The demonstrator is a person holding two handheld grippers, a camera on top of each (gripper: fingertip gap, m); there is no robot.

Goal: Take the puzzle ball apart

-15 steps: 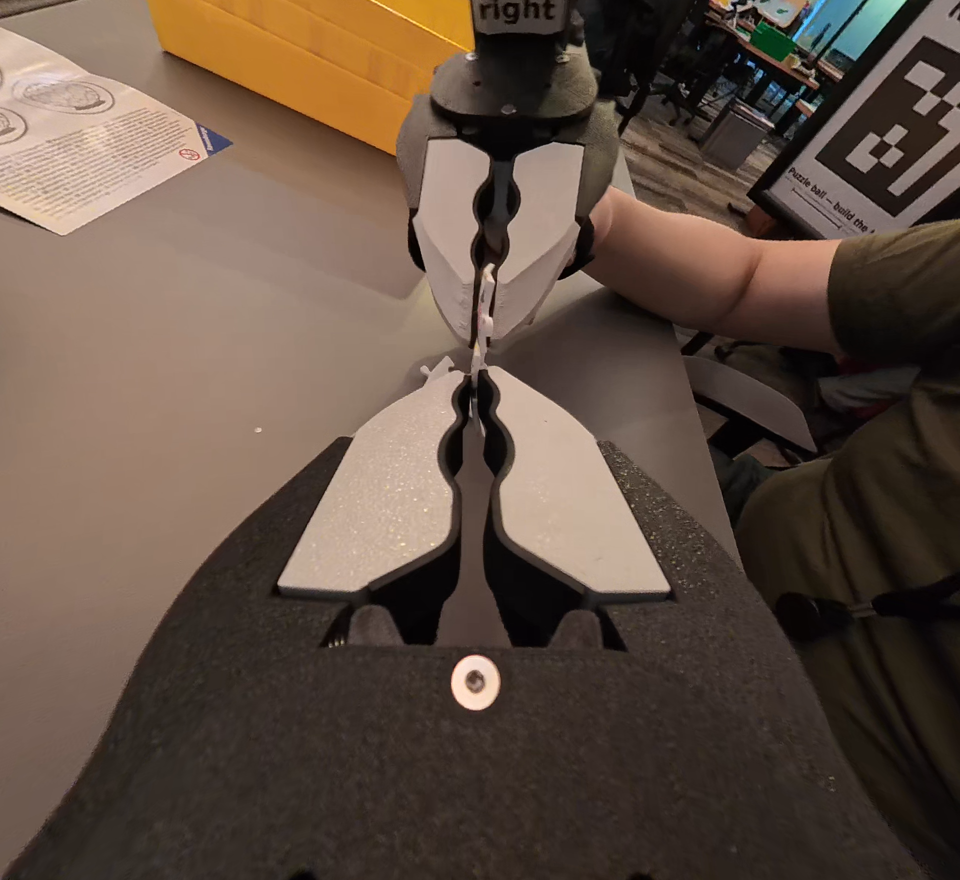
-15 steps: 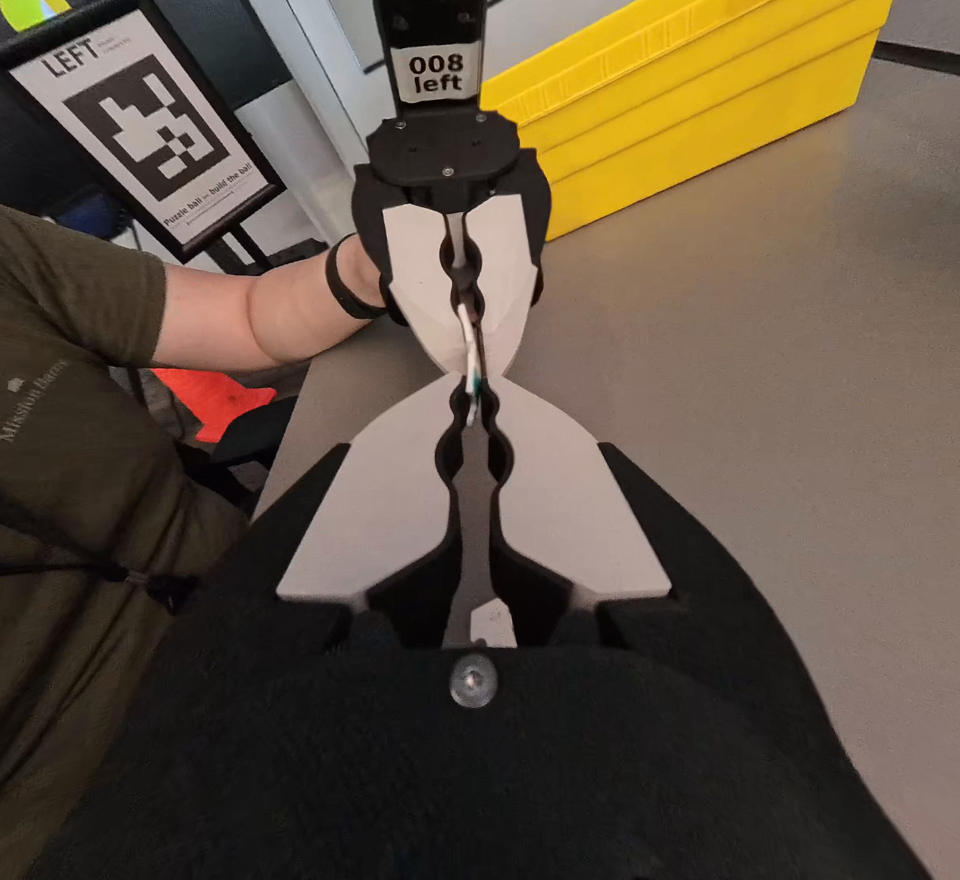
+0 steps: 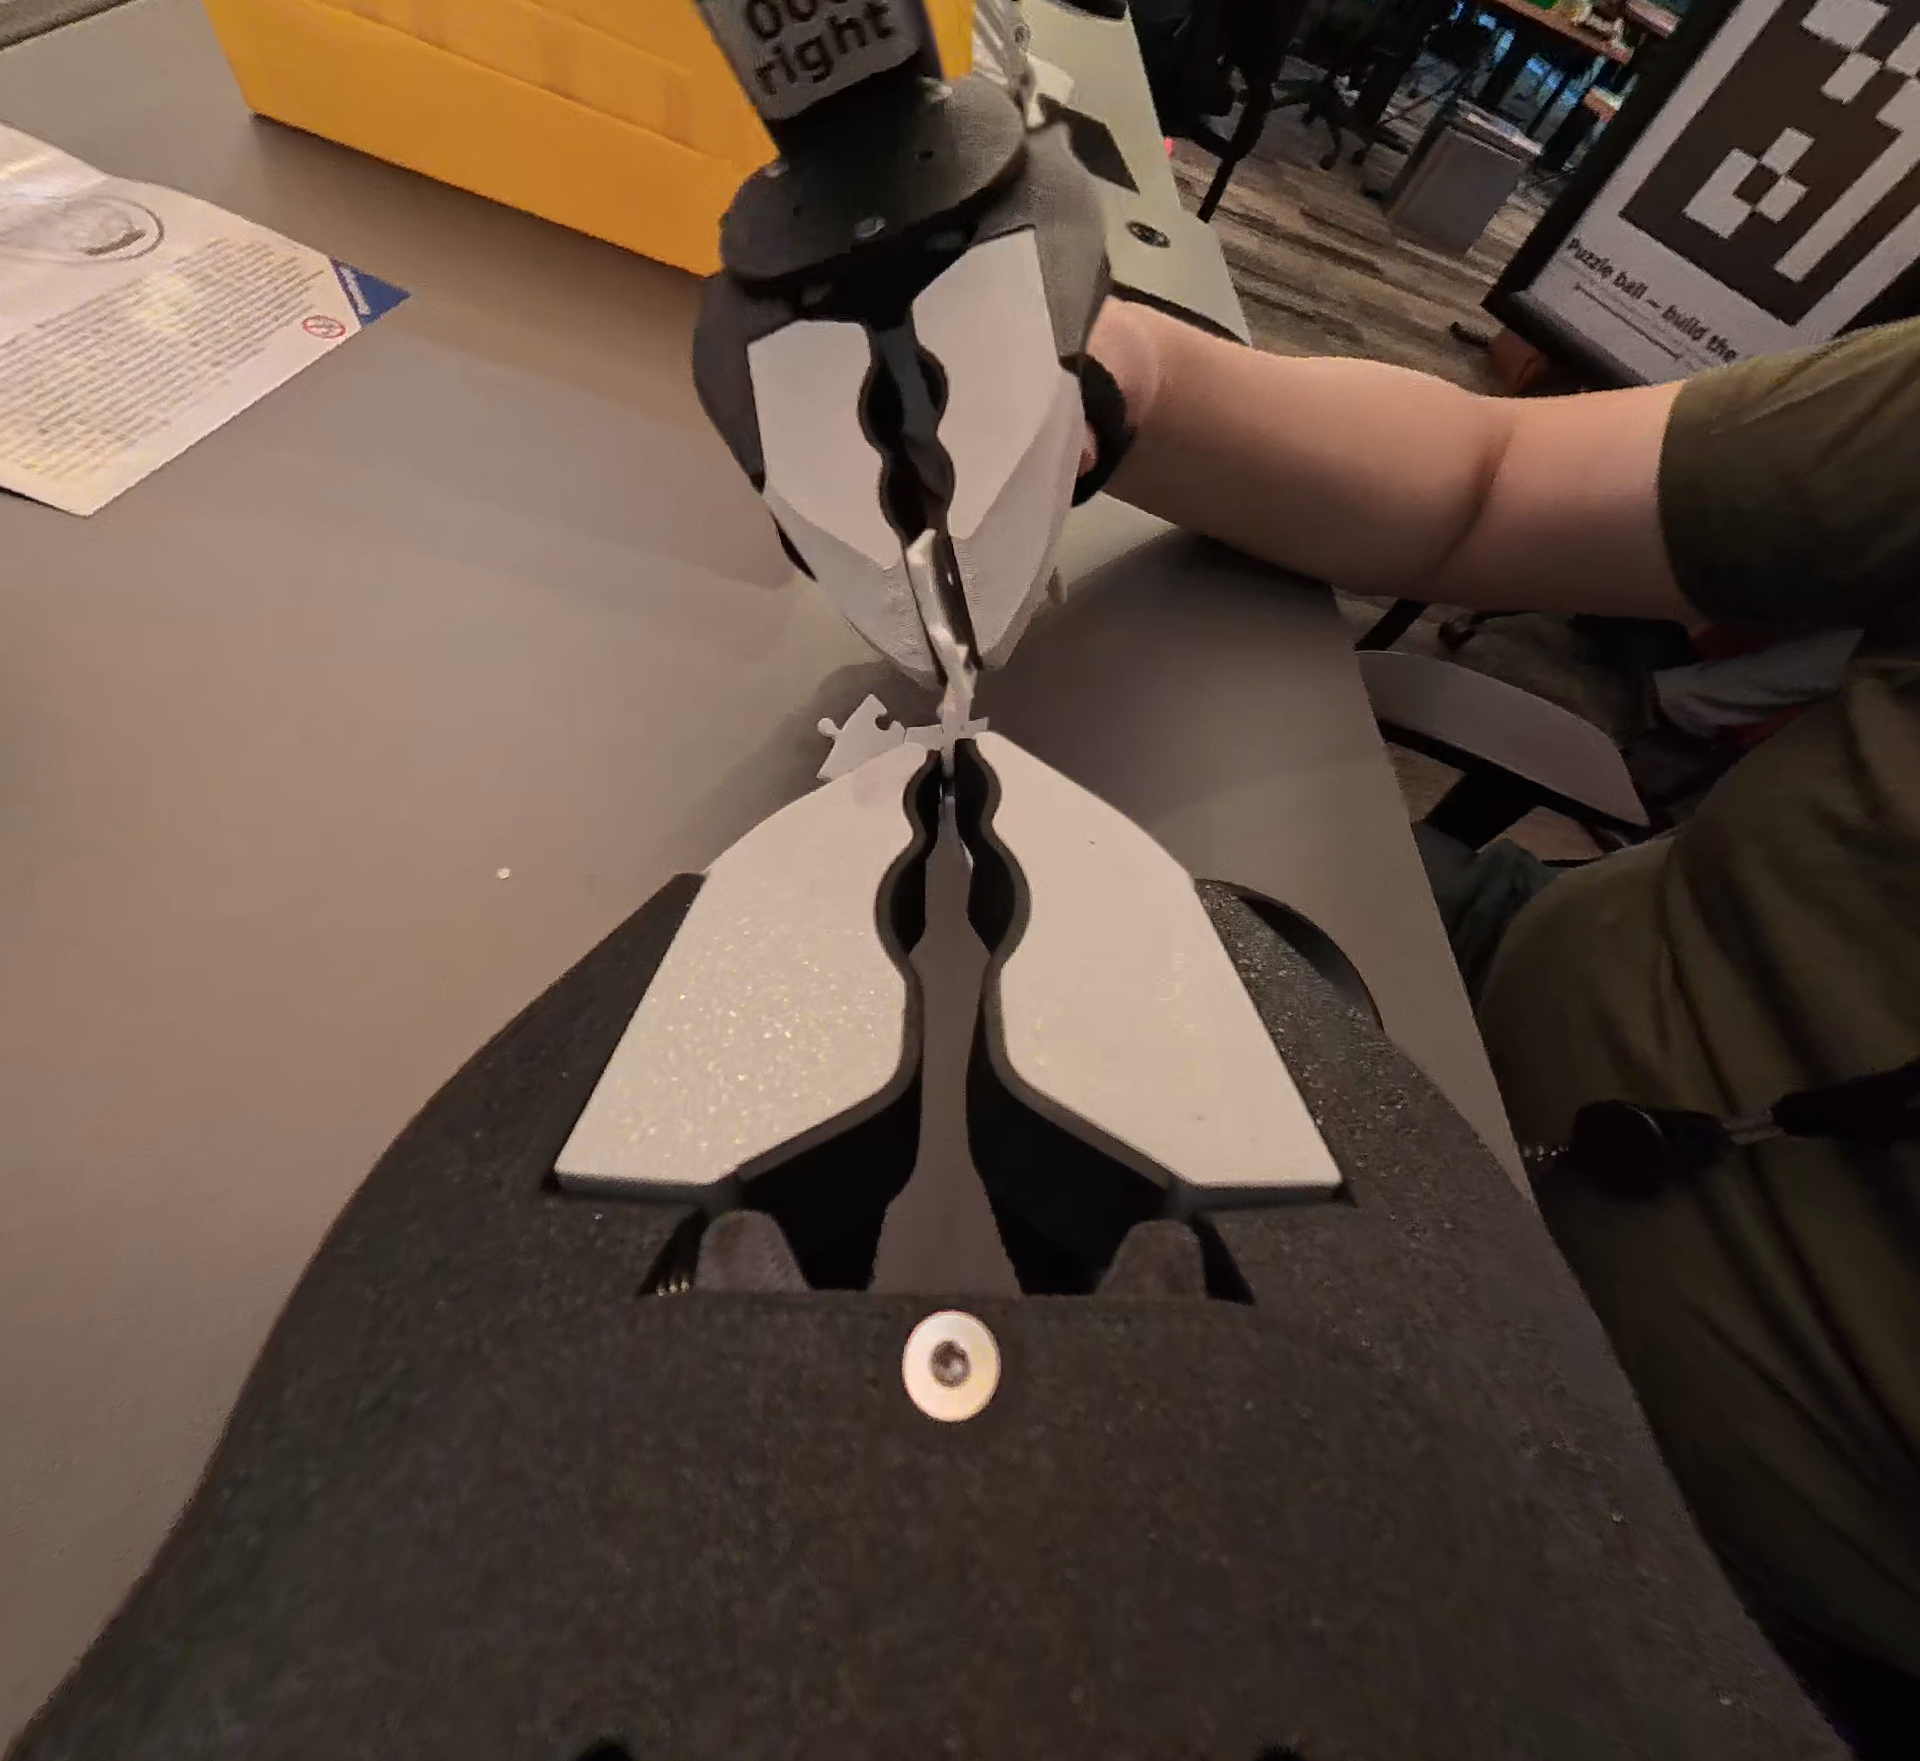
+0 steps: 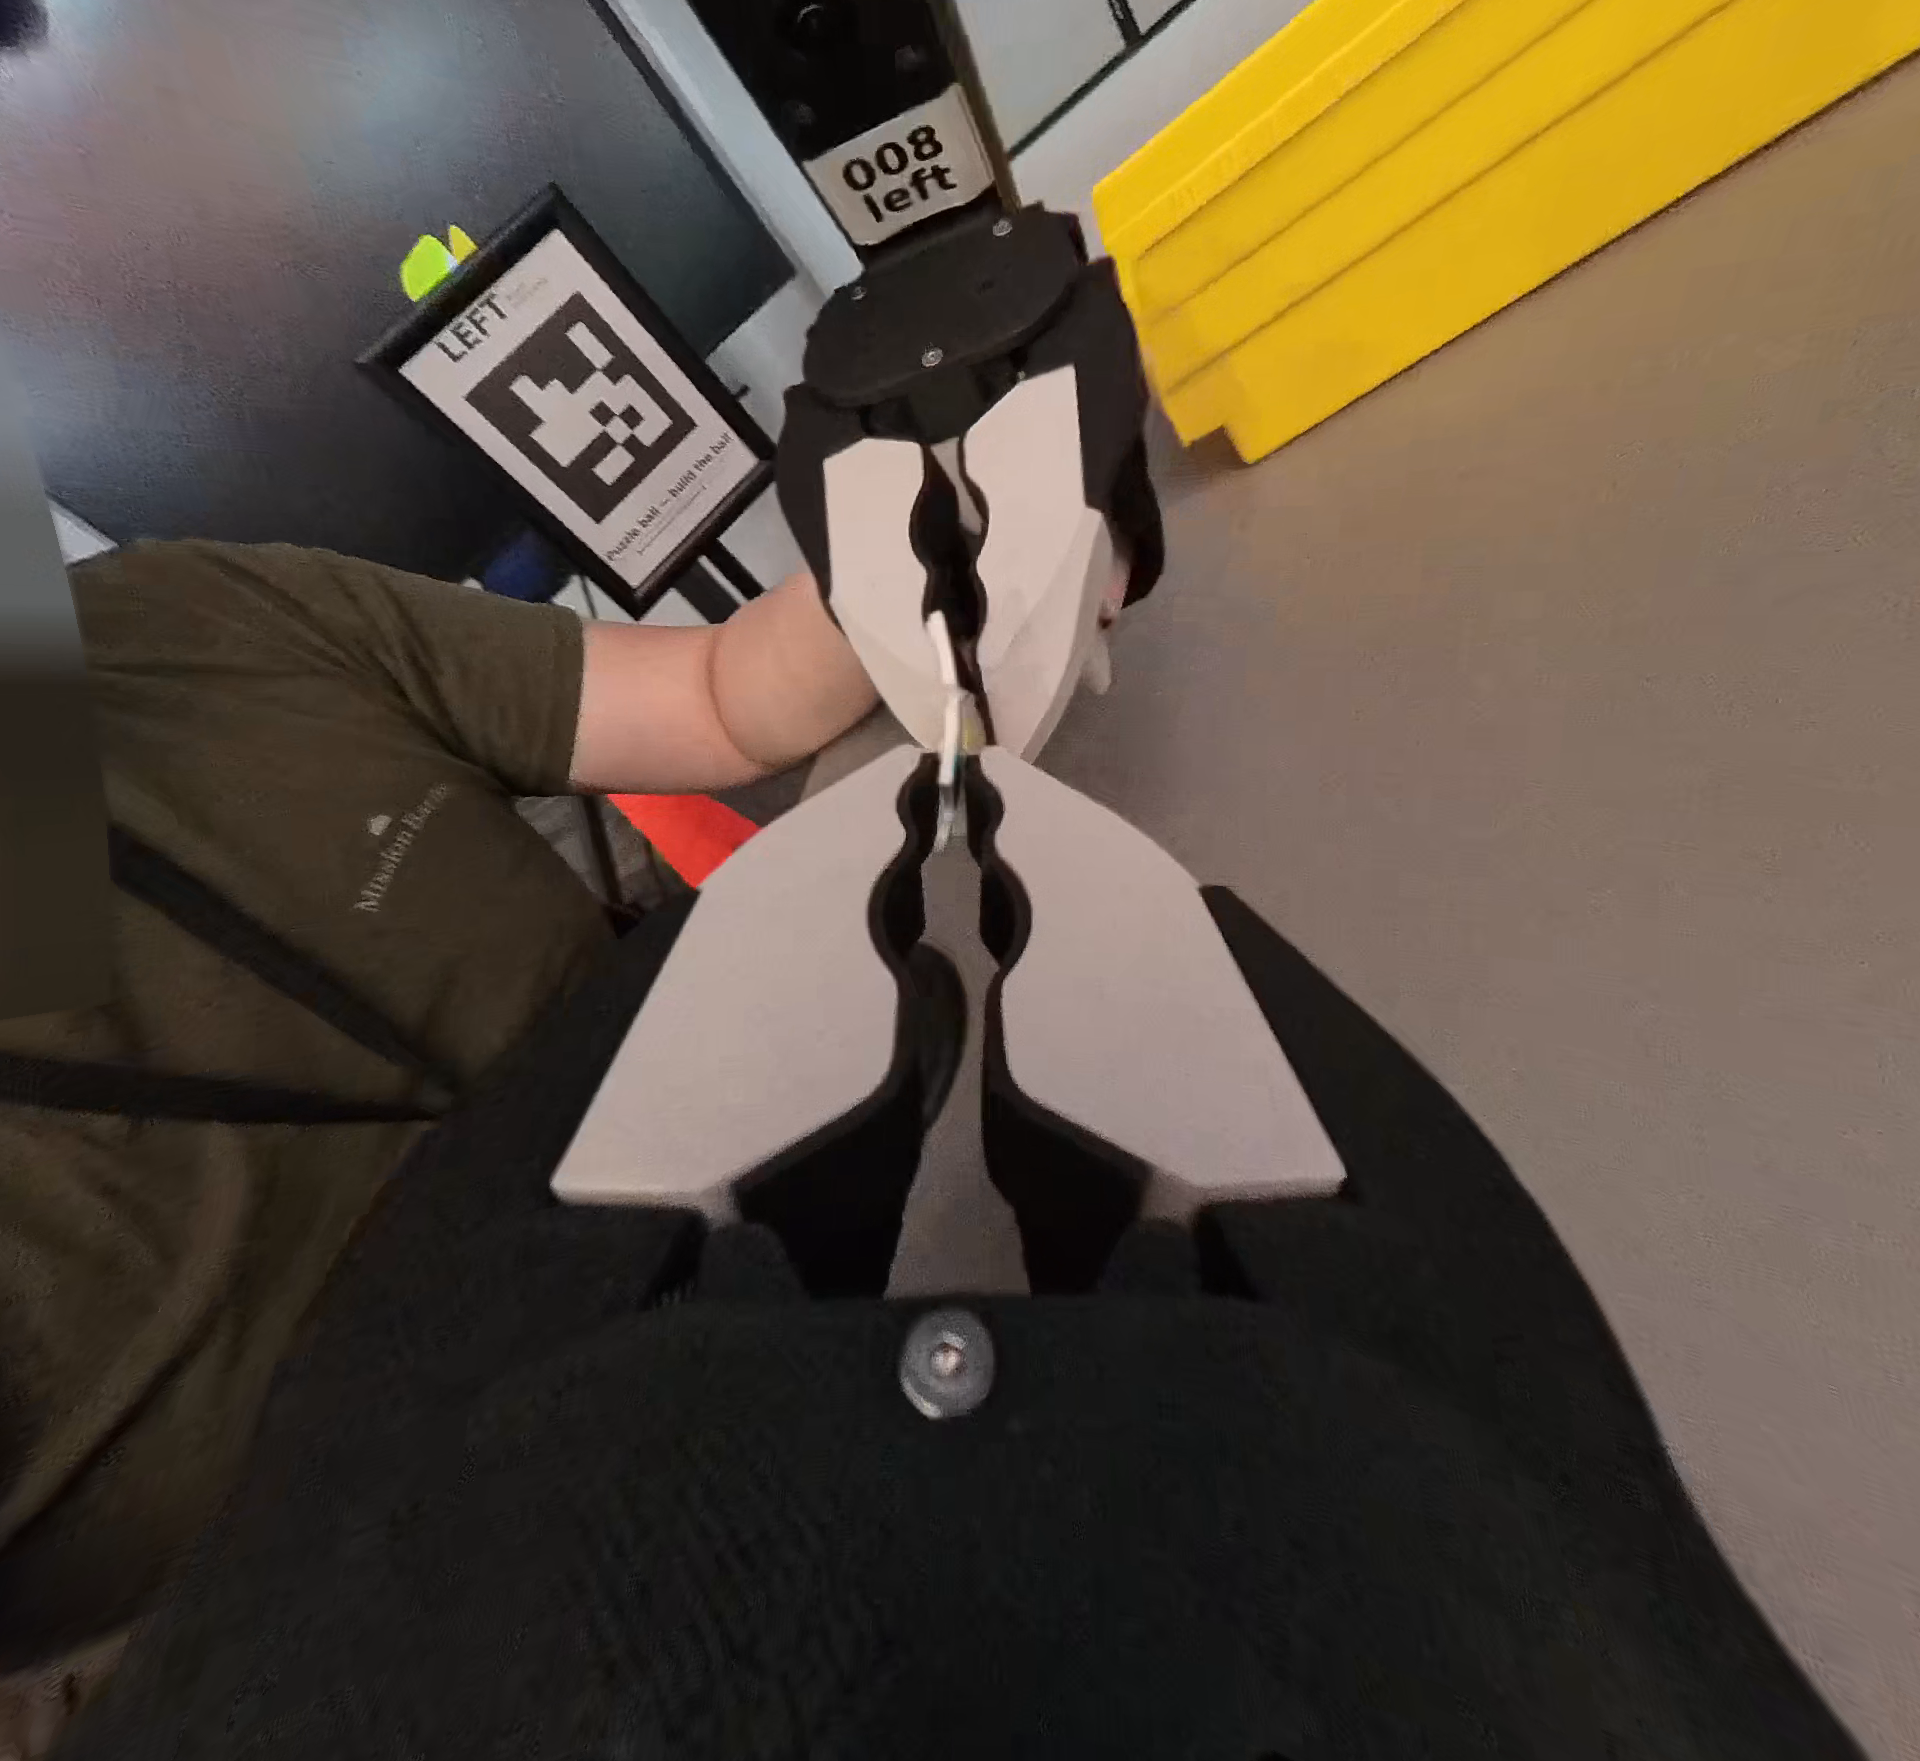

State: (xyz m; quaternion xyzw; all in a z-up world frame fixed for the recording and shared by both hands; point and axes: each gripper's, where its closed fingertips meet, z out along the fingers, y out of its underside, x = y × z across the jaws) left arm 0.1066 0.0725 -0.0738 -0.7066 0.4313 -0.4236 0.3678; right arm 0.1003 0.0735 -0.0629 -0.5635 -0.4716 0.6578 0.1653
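left tool point(image 3: 948, 761) and right tool point(image 4: 961, 766) meet tip to tip above the grey bench point(image 3: 364, 672), each closed narrow on the ends of joined white puzzle pieces point(image 3: 951, 672) held between them. yellow bin point(image 3: 468, 28) sits behind; paper leaflet point(image 3: 135, 309) lies apart.

Both grippers point(image 3: 948, 755) pinch puzzle pieces point(image 3: 945, 610) (white)

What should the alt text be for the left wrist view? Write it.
Two white-fingered grippers meet tip to tip above a grey table, the left gripper and right gripper each pinching joined white puzzle pieces. A yellow plastic bin and printed paper leaflet lie behind.
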